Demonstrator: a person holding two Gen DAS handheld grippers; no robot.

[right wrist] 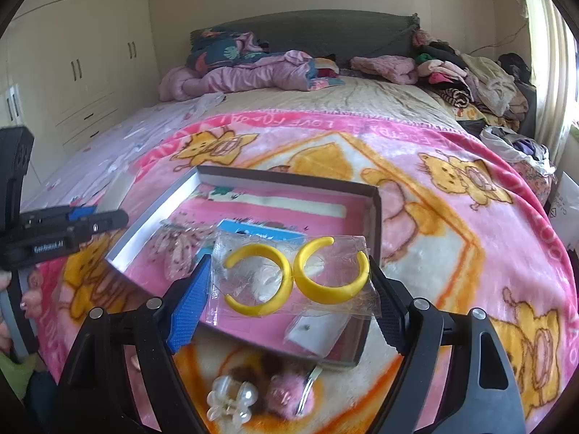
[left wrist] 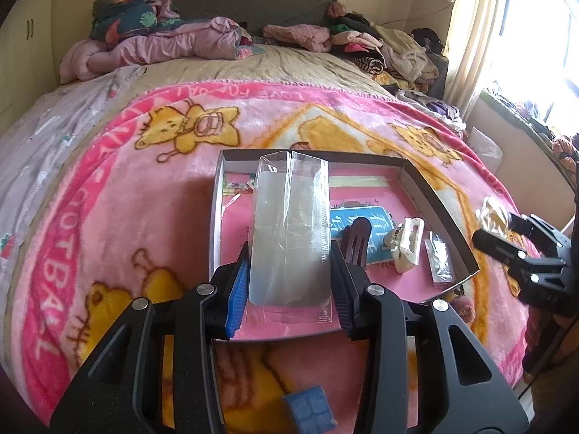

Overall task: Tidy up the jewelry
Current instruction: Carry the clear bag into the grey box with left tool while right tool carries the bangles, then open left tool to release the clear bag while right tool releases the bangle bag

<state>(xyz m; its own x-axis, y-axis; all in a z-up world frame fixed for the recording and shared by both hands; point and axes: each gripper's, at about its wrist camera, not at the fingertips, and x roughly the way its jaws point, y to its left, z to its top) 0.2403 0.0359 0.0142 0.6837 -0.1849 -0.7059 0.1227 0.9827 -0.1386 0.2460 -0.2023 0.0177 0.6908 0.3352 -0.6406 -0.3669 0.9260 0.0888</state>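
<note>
A shallow open box (left wrist: 438,195) (right wrist: 152,217) lies on the pink blanket. My left gripper (left wrist: 291,289) is shut on a clear plastic packet with a grey card (left wrist: 289,231), held above the box. My right gripper (right wrist: 289,289) is shut on a clear packet with two yellow hoop earrings (right wrist: 295,276), held over the box's near right corner. The right gripper also shows in the left wrist view (left wrist: 506,231). Inside the box lie a white claw clip (left wrist: 407,249), a dark hair clip (left wrist: 356,238), a small clear packet (left wrist: 439,260) and a pink beaded packet (right wrist: 181,246).
A pearl flower clip (right wrist: 229,403) and a pink pom-pom clip (right wrist: 286,394) lie on the blanket in front of the box. A blue square piece (left wrist: 309,410) lies near me. Piled clothes and bedding (right wrist: 253,68) cover the bed's far end.
</note>
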